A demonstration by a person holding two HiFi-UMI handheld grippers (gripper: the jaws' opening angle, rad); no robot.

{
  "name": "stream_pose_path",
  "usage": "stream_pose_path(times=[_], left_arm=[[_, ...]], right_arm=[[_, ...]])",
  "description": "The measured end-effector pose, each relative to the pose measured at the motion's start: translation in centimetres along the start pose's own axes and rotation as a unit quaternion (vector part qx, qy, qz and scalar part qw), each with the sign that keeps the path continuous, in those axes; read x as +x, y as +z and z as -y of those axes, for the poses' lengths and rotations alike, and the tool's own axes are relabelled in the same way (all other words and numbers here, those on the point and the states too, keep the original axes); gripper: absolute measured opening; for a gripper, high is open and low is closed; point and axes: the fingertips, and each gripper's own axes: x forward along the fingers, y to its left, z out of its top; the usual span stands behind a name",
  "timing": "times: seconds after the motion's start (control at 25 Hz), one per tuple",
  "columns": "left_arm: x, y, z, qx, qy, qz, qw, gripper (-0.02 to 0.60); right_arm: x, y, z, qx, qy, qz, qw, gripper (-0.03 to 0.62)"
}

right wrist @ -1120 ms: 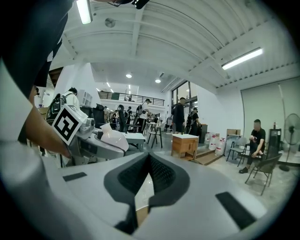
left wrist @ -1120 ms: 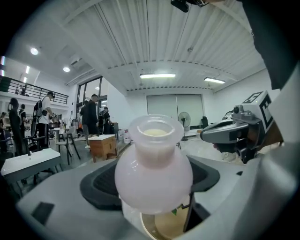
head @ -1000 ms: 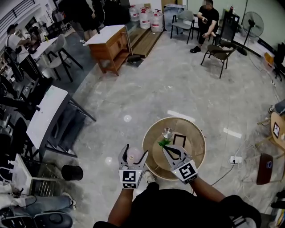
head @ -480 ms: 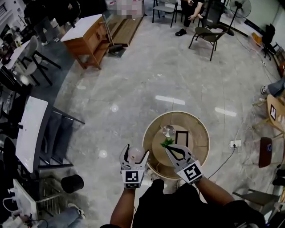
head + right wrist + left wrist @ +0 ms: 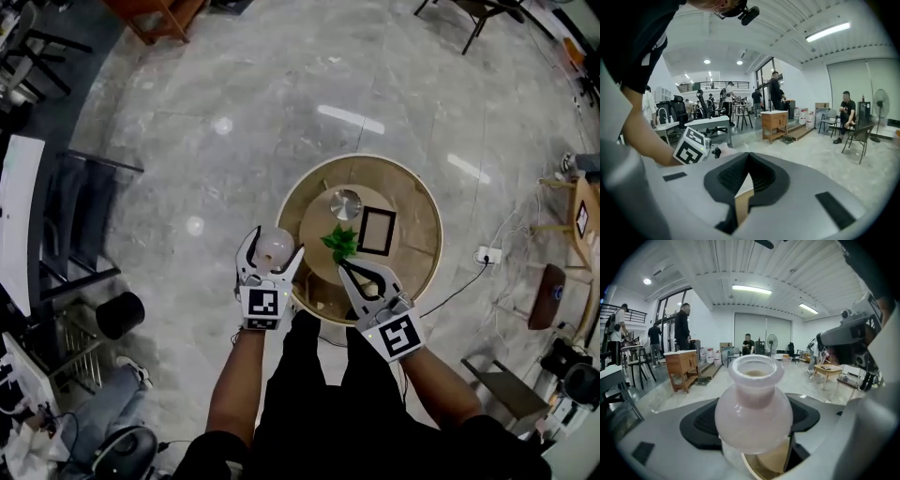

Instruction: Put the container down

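The container is a pale, round-bellied vase (image 5: 275,248) with a wide lip, filling the left gripper view (image 5: 753,408). My left gripper (image 5: 275,242) is shut on its body and holds it upright over the near-left rim of the round wooden table (image 5: 412,187). My right gripper (image 5: 343,266) hovers over the table's near edge; its jaws meet at the tips (image 5: 748,157) with nothing seen between them. A small green plant (image 5: 339,241) shows just beyond those tips.
On the table's raised middle lie a silver disc (image 5: 346,203) and a dark picture frame (image 5: 376,230). A black bin (image 5: 120,314) and dark chairs (image 5: 84,216) stand left. A power strip (image 5: 485,254) with its cable lies right. A wooden cabinet (image 5: 680,369) and people stand farther off.
Both grippers have sunk toward the table, the vase still in the left one. The head view has tilted further down, so the table looks larger and more central.
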Motion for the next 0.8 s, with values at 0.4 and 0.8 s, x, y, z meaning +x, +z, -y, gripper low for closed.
stream_pose_path(times=[0.4, 0.8], left_arm=[[11.0, -10.4, -0.8, 0.031, 0.011, -0.035, 0.9989, 0.402], [17.5, -19.0, -0.4, 0.057, 0.002, -0.094, 0.9939, 0.402]], right_arm=[[4.3, -8.3, 3.3, 0.078, -0.002, -0.011, 0.997, 0.000], [3.0, -16.5, 0.4, 0.143, 0.007, -0.056, 0.988, 0.000]])
